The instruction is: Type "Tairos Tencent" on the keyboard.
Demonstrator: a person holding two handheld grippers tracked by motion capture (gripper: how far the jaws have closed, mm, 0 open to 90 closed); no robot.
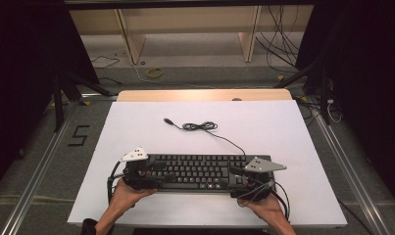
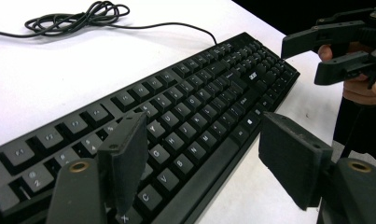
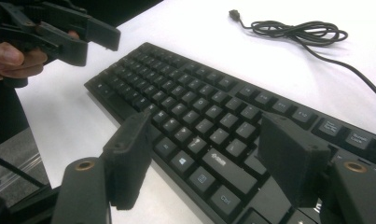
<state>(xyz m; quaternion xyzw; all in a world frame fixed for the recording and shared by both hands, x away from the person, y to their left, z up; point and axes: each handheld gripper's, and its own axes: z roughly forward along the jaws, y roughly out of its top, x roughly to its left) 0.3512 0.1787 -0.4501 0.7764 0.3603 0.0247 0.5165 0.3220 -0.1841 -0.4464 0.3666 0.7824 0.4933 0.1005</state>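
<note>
A black keyboard (image 1: pixel 200 171) lies on the white tabletop (image 1: pixel 136 127) near its front edge. Its cable (image 1: pixel 200 126) is bunched in a loose coil behind it and ends in a plug (image 1: pixel 168 120). My left gripper (image 1: pixel 160 172) is at the keyboard's left end, and in the left gripper view this gripper (image 2: pixel 204 135) stands open above the keys (image 2: pixel 199 102), gripping nothing. My right gripper (image 1: pixel 235 178) is at the right end, and in the right gripper view it (image 3: pixel 206 135) is open over the keyboard (image 3: pixel 190 107). Each gripper view shows the other gripper farther off, also open.
Bare white tabletop stretches behind and to both sides of the keyboard. Beyond the far edge is a wooden strip (image 1: pixel 205 95); past it the floor has loose cables (image 1: pixel 278 54), a yellow ring (image 1: pixel 155 72) and a wooden shelf frame (image 1: pixel 131 39). Metal rails (image 1: pixel 33 181) flank the table.
</note>
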